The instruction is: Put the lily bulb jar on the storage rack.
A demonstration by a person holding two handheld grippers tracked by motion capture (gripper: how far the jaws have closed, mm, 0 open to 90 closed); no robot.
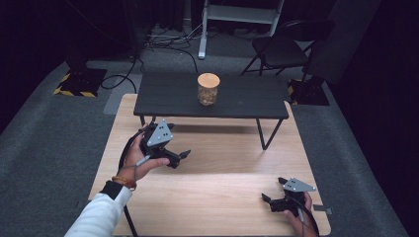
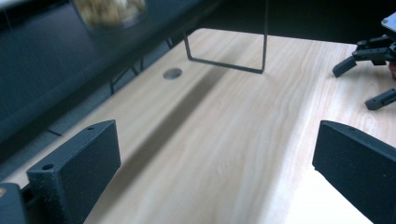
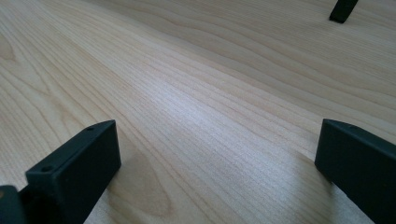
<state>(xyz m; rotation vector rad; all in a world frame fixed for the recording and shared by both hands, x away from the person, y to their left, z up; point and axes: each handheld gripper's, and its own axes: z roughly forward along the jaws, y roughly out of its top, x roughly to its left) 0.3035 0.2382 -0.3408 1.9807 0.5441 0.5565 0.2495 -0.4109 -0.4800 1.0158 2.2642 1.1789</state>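
Currently, the right gripper rests low over the wooden table, jaws spread wide with nothing between them. The left gripper, held higher, is likewise wide open and empty. Well beyond both sets of jaws, the jar with a wooden lid stands upright on the dark raised shelf. Judged step: reach for the jar. Keep the jaws wide, approach level, and centre them on the glass body below the lid. The left gripper view shows the jar's blurred base ahead and above its jaws; the right gripper view shows bare wood grain ahead.
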